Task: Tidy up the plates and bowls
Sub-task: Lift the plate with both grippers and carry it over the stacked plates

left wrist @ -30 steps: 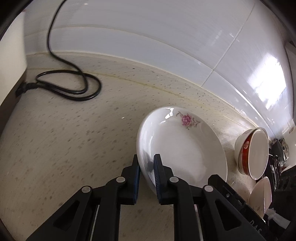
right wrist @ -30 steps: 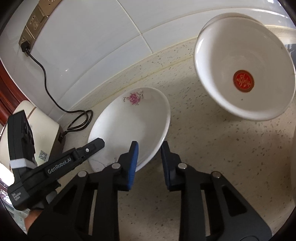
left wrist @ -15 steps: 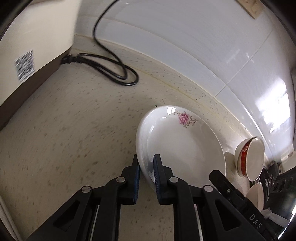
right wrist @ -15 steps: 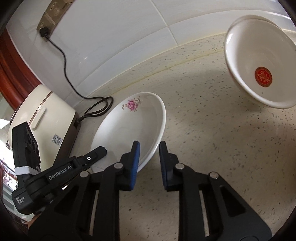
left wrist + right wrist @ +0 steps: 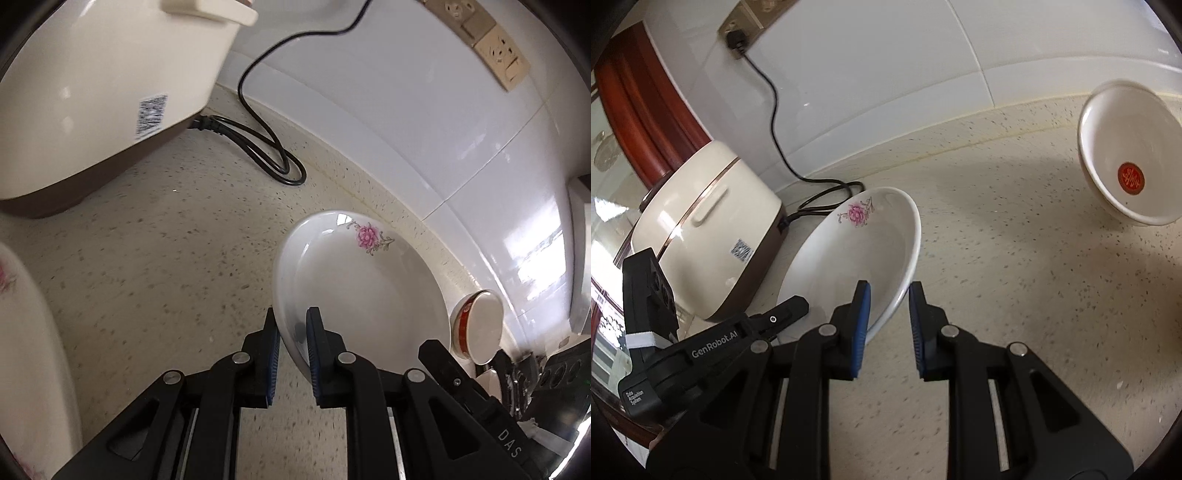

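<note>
A white deep plate with a pink flower [image 5: 369, 288] [image 5: 857, 258] hangs tilted above the speckled counter [image 5: 166, 266]. My left gripper [image 5: 293, 314] is shut on its near rim. My right gripper [image 5: 889, 291] is shut on the opposite rim, with the edge between its blue pads. One finger [image 5: 790, 306] of the left gripper shows beyond the plate in the right wrist view. A white bowl with a red emblem [image 5: 1130, 155] stands on the counter to the right. At the left edge of the left wrist view lies part of another flowered plate [image 5: 29, 350].
A cream rice cooker [image 5: 92, 92] [image 5: 709, 229] stands at the left by the tiled wall. Its black cord [image 5: 273, 155] coils on the counter and runs up to a wall socket [image 5: 742, 40]. A red-and-white bowl [image 5: 476, 325] and dark objects sit far right.
Both grippers have carried the flowered plate leftward toward the rice cooker. The cooker and a second plate have come into the left wrist view, and the red-emblem bowl has dropped away to the right.
</note>
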{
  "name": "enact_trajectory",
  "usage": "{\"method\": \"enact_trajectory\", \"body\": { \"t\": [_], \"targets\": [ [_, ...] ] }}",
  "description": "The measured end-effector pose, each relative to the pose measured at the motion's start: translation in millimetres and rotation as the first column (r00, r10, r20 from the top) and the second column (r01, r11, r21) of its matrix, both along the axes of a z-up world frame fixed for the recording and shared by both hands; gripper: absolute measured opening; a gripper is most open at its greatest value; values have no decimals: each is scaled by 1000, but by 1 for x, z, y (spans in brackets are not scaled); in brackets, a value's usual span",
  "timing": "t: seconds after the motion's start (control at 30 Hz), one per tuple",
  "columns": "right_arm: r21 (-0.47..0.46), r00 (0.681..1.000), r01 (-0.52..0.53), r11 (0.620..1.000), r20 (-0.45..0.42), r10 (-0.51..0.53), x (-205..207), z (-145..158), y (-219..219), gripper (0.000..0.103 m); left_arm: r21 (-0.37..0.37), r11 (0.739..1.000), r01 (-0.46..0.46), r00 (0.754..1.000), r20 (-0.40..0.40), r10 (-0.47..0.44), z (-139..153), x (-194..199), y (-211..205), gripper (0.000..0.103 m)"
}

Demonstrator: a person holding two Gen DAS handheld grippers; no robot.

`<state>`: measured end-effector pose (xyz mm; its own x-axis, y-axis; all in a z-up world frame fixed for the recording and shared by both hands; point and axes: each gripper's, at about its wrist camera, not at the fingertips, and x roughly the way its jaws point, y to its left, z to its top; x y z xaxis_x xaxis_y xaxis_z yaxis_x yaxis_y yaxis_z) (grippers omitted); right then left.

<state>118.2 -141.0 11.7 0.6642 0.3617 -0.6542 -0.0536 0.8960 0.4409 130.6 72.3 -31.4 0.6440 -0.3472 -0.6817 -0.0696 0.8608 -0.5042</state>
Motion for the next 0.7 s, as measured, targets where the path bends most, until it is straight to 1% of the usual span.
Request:
{"method": "enact_trajectory", "body": {
  "t": [0.2, 0.33, 0.53, 0.7],
  "targets": [
    [-9, 1000, -18, 1000, 18, 18, -16, 15, 8, 25, -37, 999, -14, 1000, 22, 15, 7, -19, 11, 14],
    [-5, 999, -35, 999, 33, 36, -31, 25, 16, 25, -48, 999, -26, 999, 40, 27, 13, -32, 20, 14],
    [8, 996, -69, 998, 51, 69, -48, 35, 28, 25, -46, 998, -49, 997, 61, 51, 20, -48, 34, 14],
    [16, 994, -98, 995, 55, 97, -58, 36, 40, 25, -39, 997, -73, 995, 70, 75, 24, -65, 48, 14]
  ]
}}
